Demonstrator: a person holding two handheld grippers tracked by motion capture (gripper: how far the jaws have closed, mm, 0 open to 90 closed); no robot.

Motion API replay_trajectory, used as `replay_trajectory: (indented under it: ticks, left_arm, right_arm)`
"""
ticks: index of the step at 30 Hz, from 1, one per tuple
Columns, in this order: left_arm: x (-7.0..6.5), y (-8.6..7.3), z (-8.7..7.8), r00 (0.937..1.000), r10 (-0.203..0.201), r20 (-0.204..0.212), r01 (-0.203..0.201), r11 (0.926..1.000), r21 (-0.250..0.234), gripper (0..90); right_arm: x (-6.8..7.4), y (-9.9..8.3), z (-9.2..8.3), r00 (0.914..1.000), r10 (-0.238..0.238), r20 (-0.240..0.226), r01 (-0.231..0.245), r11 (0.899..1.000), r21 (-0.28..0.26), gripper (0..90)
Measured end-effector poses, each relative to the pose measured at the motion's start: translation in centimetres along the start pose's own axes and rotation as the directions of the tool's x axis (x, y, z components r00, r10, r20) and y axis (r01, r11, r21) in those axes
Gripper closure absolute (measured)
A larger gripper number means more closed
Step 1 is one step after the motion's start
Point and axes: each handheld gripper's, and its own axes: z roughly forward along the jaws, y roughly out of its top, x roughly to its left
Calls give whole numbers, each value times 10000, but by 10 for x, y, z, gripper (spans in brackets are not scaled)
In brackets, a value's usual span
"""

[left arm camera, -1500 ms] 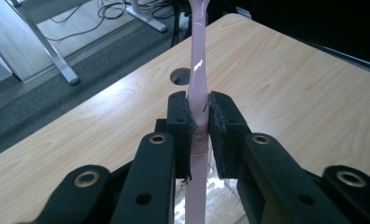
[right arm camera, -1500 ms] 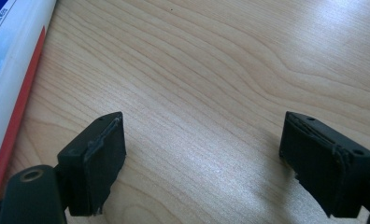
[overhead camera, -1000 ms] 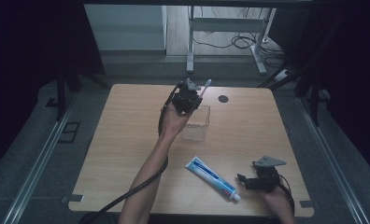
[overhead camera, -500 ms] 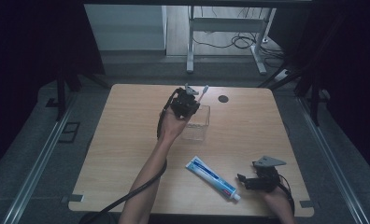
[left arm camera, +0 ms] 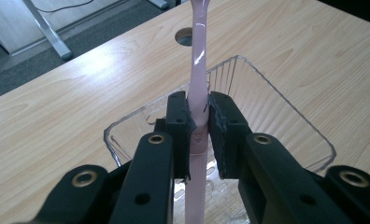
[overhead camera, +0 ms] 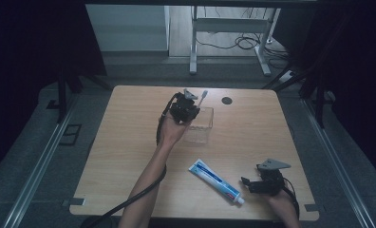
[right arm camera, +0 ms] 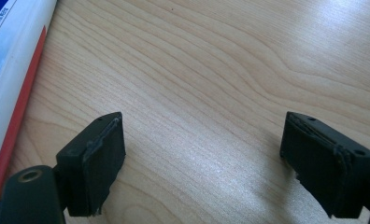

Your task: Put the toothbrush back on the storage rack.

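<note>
L gripper (left arm camera: pixel 199 126) clenched on pink toothbrush (left arm camera: pixel 198 70), poised over clear box (left arm camera: pixel 276 98) for drop-in | R gripper (right arm camera: pixel 202 154) released, parked beside toothpaste tube (overhead camera: pixel 216 181), likely next.

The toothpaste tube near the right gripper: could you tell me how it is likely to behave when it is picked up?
The toothpaste tube lies flat, so it probably won't roll. It looks soft-walled, so it may dent or sag under a squeeze. The right gripper stands open beside it, wide enough to take it.
</note>
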Motion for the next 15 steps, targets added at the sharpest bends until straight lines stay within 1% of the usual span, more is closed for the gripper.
replay_trajectory:
  ticks: [5,12,13,15]
  left_arm:
    - [-1,-4,2,10000,77,24,-78,9999,131,781]
    - [-2,-10,5,10000,34,83,-36,9997,229,781]
    - [-3,-11,6,10000,-21,87,19,9997,226,781]
    - [-3,-12,6,9999,31,101,-33,9997,252,780]
  right_arm:
    - [0,0,0,10000,4,-1,-4,10000,0,140]
    - [0,0,0,10000,11,-3,-11,10000,4,140]
    - [0,0,0,10000,3,-1,-3,10000,0,140]
    - [0,0,0,10000,14,-4,-14,10000,2,140]
